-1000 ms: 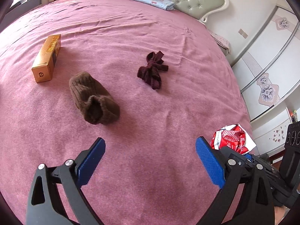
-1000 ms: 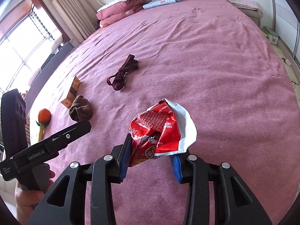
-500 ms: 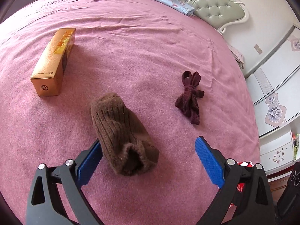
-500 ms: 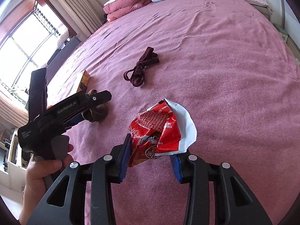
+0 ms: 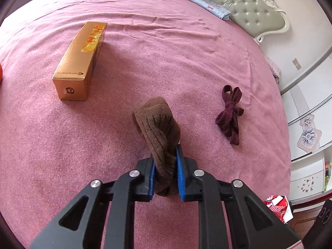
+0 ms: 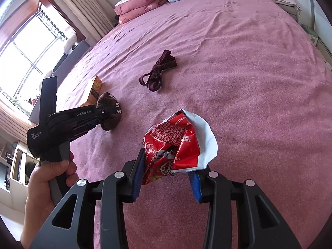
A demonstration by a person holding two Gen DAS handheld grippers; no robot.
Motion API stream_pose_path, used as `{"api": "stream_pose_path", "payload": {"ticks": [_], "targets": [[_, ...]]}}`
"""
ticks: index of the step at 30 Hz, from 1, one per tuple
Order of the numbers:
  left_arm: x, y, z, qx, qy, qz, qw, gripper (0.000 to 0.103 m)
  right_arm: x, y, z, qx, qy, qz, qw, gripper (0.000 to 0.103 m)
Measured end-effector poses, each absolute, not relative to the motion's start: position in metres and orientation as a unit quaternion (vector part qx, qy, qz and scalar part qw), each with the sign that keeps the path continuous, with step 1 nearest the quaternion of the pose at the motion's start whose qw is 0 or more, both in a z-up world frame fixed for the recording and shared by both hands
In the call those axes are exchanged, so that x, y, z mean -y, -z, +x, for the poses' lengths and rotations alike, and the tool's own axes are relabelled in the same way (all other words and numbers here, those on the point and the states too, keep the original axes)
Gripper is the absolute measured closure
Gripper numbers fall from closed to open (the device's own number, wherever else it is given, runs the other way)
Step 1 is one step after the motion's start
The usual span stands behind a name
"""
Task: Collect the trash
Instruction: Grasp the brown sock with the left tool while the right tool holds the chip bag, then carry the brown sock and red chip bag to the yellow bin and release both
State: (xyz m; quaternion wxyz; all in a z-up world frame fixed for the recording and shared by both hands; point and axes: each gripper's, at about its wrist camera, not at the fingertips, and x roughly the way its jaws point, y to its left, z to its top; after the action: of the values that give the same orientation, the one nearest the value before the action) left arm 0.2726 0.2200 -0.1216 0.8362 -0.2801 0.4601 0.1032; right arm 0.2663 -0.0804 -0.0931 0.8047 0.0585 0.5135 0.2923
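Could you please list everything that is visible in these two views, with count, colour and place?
brown knitted sock: one, brown, clamped in the left gripper just above the bed
snack wrapper: one, red and white, held in the right gripper
cardboard box: one, golden-orange, lying on the bedspread left of the sock
knotted lace: one, dark maroon, on the bedspread right of the sock
bedspread: one, pink, covering the bed
headboard: one, pale green, tufted, far end
folded quilt: one, pink, by the headboard
folded cloth: one, light blue, by the headboard
left gripper: one, black with blue fingers
right gripper: one, black with blue fingers
left hand: one, gripping the left gripper's handle
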Motion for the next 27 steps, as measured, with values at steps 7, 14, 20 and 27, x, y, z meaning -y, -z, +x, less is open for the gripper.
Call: {"api": "stream_pose_path", "payload": {"ticks": [7,14,20,27], "targets": [[-0.182,0.115,0.244,-0.467,-0.047,-0.244,0.849,0.087,0.096,0.09,0.252,-0.514,-0.28,0.073,0.808,0.065],[-0.122,0.108,0.216,-0.479,0.015,-0.205,0.853,0.087,0.131,0.081,0.232,-0.505,-0.26,0.073,0.82,0.065],[-0.07,0.099,0.201,-0.487,0.059,-0.172,0.854,0.087,0.169,0.078,0.21,-0.501,-0.239,0.067,0.829,0.065],[-0.003,0.099,0.187,-0.501,0.117,-0.134,0.847,0.087,0.22,0.076,0.182,-0.499,-0.221,0.074,0.835,0.065]]}}
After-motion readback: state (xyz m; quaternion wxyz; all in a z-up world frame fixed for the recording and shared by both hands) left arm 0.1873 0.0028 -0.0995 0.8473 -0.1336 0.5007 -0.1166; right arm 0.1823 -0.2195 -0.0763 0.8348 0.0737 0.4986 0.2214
